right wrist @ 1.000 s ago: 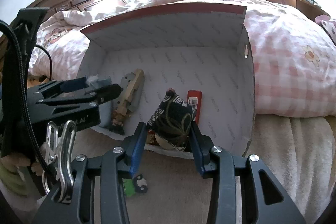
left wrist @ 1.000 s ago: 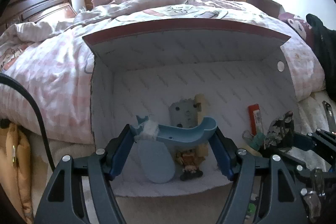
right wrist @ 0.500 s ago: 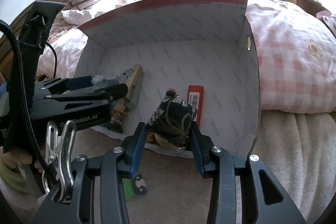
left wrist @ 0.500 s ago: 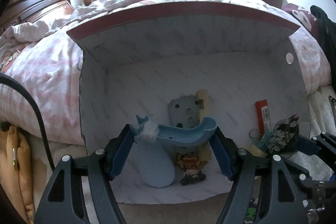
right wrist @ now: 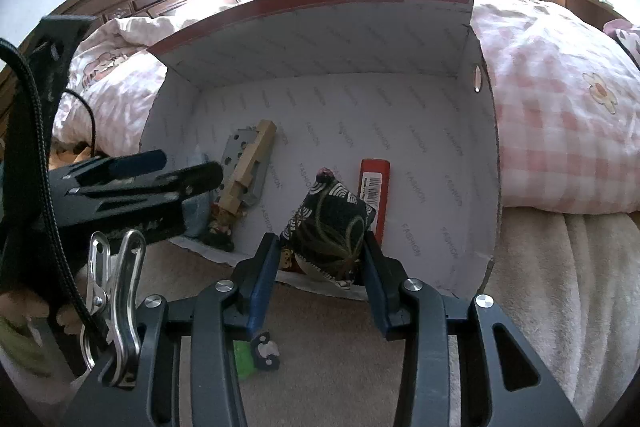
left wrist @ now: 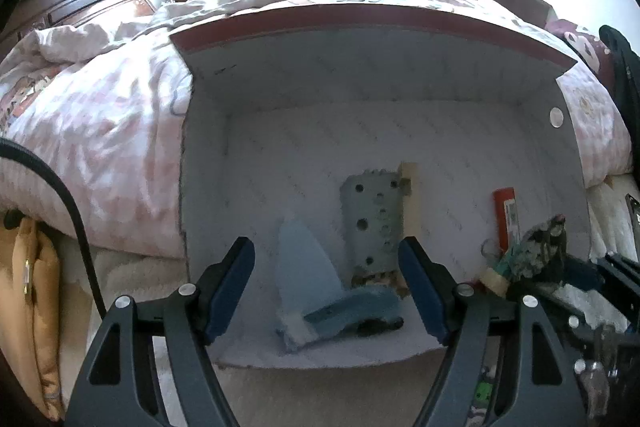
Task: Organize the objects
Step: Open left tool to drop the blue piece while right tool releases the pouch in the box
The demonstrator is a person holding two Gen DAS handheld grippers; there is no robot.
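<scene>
Lying on the floor of a white box (left wrist: pixel 400 131) tipped on its side, a blue curved plastic piece (left wrist: pixel 352 315) with a tuft of white fluff at one end rests just beyond the left gripper (left wrist: pixel 326 287), whose blue-padded jaws stand wide apart with nothing between them. Behind that piece a pale blue flat shape (left wrist: pixel 304 267) leans against the box's back wall, and beside it stand a grey perforated plate (left wrist: pixel 372 223) and a light wooden block (left wrist: pixel 412 203), touching each other. A small figurine (right wrist: pixel 220 231) sits at the foot of the wooden block in the right wrist view. Farther right, a red bar-coded item (right wrist: pixel 374 195) leans upright on the back wall. The right gripper (right wrist: pixel 320 267) is closed on a dark patterned beanbag (right wrist: pixel 332 227), both pads pressing its sides, at the box's open front edge just in front of the red item. The box sits on beige carpet (right wrist: pixel 340 367) against a bed with a pink checked quilt (right wrist: pixel 560 131). A green and black-white toy (right wrist: pixel 256 351) lies on the carpet beneath the right gripper.
</scene>
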